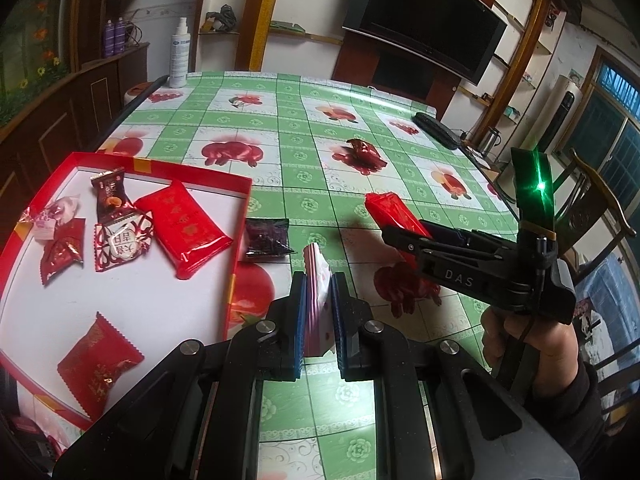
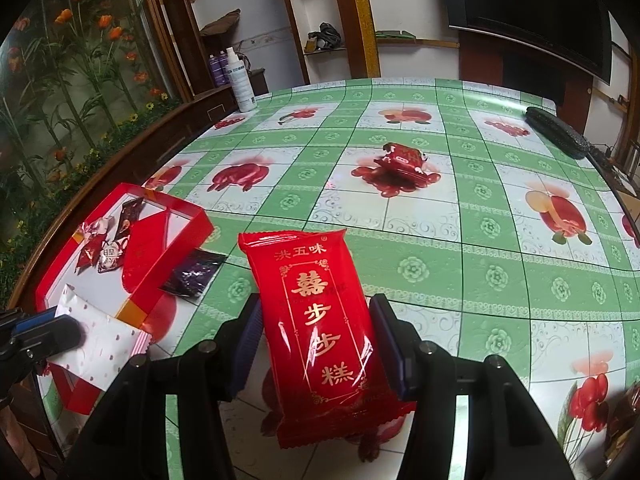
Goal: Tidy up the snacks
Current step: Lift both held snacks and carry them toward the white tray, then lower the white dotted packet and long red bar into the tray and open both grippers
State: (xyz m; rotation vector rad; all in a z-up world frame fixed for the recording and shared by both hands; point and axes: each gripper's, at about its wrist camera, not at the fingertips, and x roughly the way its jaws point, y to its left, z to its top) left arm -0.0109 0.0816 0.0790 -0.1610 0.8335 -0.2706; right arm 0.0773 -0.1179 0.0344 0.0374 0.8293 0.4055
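My left gripper [image 1: 319, 280] is shut on a pink-and-white dotted snack packet [image 1: 317, 284], held edge-on above the table just right of the red box [image 1: 240, 208]; the packet also shows in the right wrist view [image 2: 100, 340]. My right gripper [image 2: 316, 332] is shut on a long red cake packet with gold characters [image 2: 320, 328], held above the table; it also shows in the left wrist view [image 1: 390, 212]. The red box holds several wrapped sweets, among them a red packet [image 1: 182, 228]. A dark purple packet [image 1: 266, 238] lies on the table beside the box. A small red sweet [image 2: 402, 158] lies further out.
The table has a green-and-white fruit-print cloth [image 2: 440, 264]. A white spray bottle [image 1: 179, 54] stands at its far left corner, a black remote-like object [image 2: 556, 130] at its far right edge. A wooden chair [image 1: 596, 208] stands to the right. A cabinet runs along the left.
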